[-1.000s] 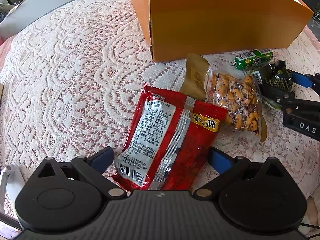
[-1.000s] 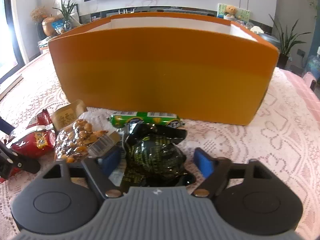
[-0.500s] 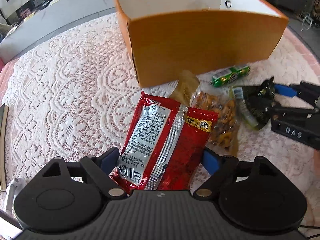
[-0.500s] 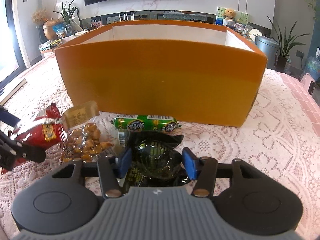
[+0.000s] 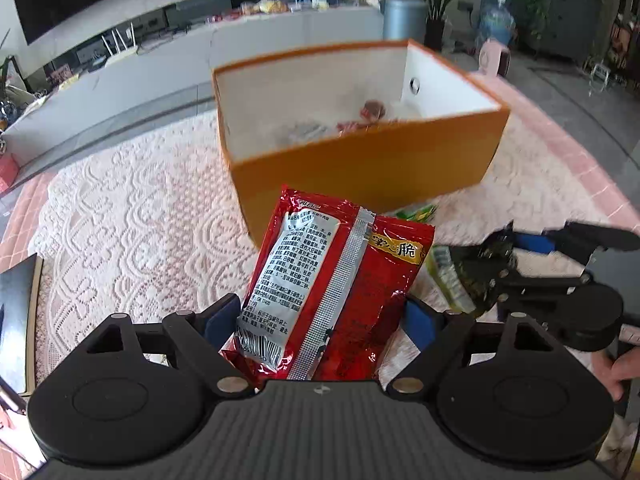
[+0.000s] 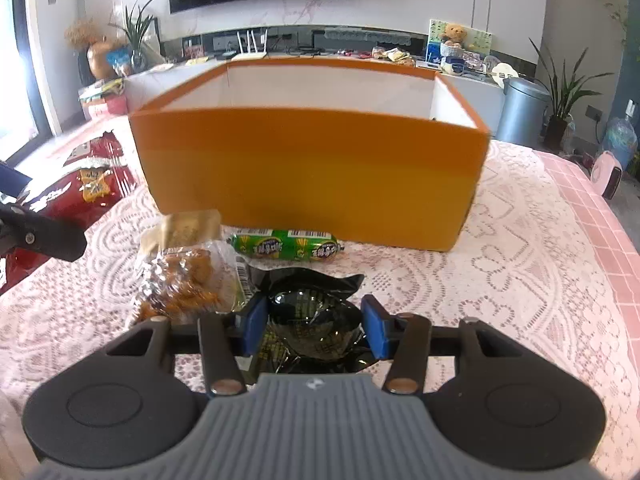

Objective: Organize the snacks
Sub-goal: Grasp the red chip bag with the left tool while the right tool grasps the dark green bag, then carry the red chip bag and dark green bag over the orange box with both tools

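Broadly, by size, one line per thing:

Table: one, covered by one white lace cloth over a pink surface; everything below sat on it or hung above it.

Box: one orange box, open at the top with white inner walls, stood upright on the cloth; a few blurred packets lay on its floor (the left wrist view showed them, too soft to count).

Left gripper: one left gripper, raised above the cloth in front of the box, its blue pads clamped on the lower edges of the red packet.

Right gripper: one right gripper, its jaws having just been closing, with both blue pads pressed against the sides of the dark packet (the foil bulged between them).

Red packet: one red snack packet, held up off the cloth, back side with printed label and silver seam toward the left wrist camera, its top edge overlapping the near wall of the box in that view.

Dark packet: one black foil packet with yellow print, gripped in front of the box.

Nut bag: one clear bag of golden-brown nuts lay on the cloth just left of the dark packet.

Sausage: one green-wrapped sausage lay along the foot of the box's near wall.

Hand: one hand, partly seen at the right edge of the left wrist view.
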Demonstrator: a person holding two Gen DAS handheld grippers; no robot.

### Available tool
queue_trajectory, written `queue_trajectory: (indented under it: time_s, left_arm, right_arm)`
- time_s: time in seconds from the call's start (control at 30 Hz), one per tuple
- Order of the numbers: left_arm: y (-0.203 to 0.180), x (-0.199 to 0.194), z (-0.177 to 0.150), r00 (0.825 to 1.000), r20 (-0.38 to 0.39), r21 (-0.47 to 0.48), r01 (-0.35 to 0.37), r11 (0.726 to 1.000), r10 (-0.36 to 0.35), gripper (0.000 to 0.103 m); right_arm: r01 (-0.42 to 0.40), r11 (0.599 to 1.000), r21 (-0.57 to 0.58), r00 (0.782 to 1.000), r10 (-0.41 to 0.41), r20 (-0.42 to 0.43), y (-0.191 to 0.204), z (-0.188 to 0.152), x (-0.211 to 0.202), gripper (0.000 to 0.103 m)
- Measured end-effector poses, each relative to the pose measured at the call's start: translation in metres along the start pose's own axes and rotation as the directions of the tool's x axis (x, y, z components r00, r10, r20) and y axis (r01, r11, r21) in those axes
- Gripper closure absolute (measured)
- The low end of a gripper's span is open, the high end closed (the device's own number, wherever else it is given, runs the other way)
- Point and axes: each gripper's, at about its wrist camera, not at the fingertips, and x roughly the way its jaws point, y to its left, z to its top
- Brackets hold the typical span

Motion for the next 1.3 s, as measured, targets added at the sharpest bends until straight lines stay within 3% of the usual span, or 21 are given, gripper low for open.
queue_trajectory:
  time_s: [0.17,0.37,0.63,0.8,1.0,1.3]
  left_arm:
    - [-0.009,-0.024,0.0,0.997,0.078,-0.06,0.018,0.998,-0.013,0.005]
    - [-0.014,-0.052,0.008,0.981,0.194,-0.151,0.06,0.987,-0.03,0.005]
    - [-0.007,-0.061,0.034,0.967,0.251,-0.214,0.101,0.971,-0.045,0.005]
    - [-0.011,-0.058,0.056,0.962,0.269,-0.2,0.111,0.973,-0.055,0.005]
    - [-0.014,-0.039,0.084,0.967,0.252,-0.167,0.084,0.982,-0.04,0.005]
    - [-0.008,-0.007,0.111,0.969,0.245,-0.127,0.046,0.991,-0.014,0.005]
  right_arm:
    - [-0.014,1.0,0.021,1.0,0.013,0.024,-0.006,0.0,-0.025,0.054]
    - [-0.009,1.0,0.016,0.997,0.008,0.078,-0.007,0.006,-0.06,0.054]
    - [0.025,0.999,-0.031,0.992,-0.021,0.124,-0.009,0.032,-0.086,0.054]
    - [0.049,0.997,-0.064,0.989,-0.04,0.139,-0.015,0.052,-0.085,0.055]
    - [0.065,0.994,-0.092,0.984,-0.049,0.172,-0.025,0.086,-0.078,0.055]
    - [0.084,0.989,-0.124,0.986,-0.065,0.154,-0.045,0.144,-0.04,0.055]
